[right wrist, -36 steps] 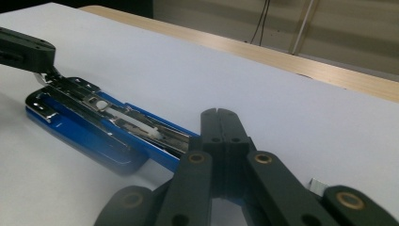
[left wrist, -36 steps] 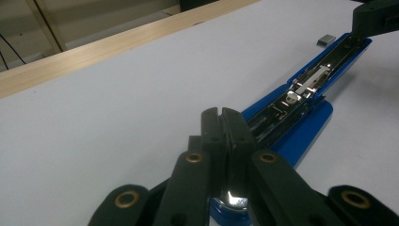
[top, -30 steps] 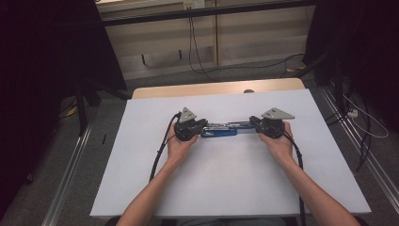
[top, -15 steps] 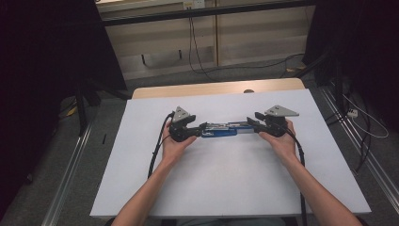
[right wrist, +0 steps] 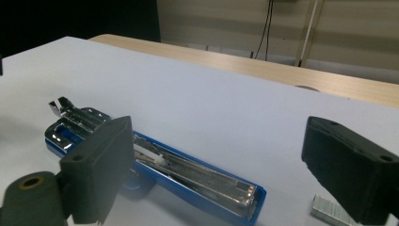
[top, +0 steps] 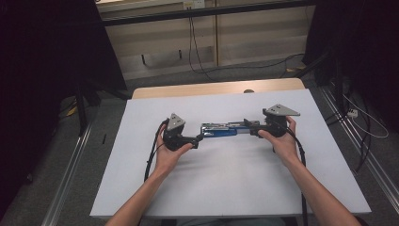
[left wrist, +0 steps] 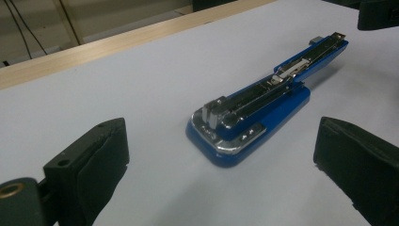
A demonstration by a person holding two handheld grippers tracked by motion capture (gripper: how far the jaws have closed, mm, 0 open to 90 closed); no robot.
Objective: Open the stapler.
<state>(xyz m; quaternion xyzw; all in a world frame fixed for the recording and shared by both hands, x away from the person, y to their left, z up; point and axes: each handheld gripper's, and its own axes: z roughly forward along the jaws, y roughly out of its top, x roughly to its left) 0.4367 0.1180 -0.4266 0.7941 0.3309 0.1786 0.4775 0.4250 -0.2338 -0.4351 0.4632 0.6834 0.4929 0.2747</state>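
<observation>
A blue stapler (top: 219,130) lies folded out flat on the white table (top: 226,188), its metal magazine facing up. My left gripper (top: 198,139) is just off the stapler's left end and its jaws have just been opening. In the left gripper view the stapler (left wrist: 254,113) lies ahead of the open left gripper (left wrist: 221,141), untouched by the pads. My right gripper (top: 249,130) is at the stapler's right end and has also just been opening. In the right gripper view the stapler (right wrist: 188,174) runs past the left pad of the open right gripper (right wrist: 226,155). A strip of staples (right wrist: 329,209) lies by the right pad.
A wooden strip (top: 216,88) with a round hole (top: 248,91) borders the table's far edge. Cables (top: 193,42) hang down the wall behind. Metal rails (top: 70,165) run along the floor on both sides. The other gripper (left wrist: 379,12) shows at the top right of the left gripper view.
Both grippers have opened and let go of the stapler. The left gripper has drawn back to the left, off the stapler's end. The right hand has stayed put.
</observation>
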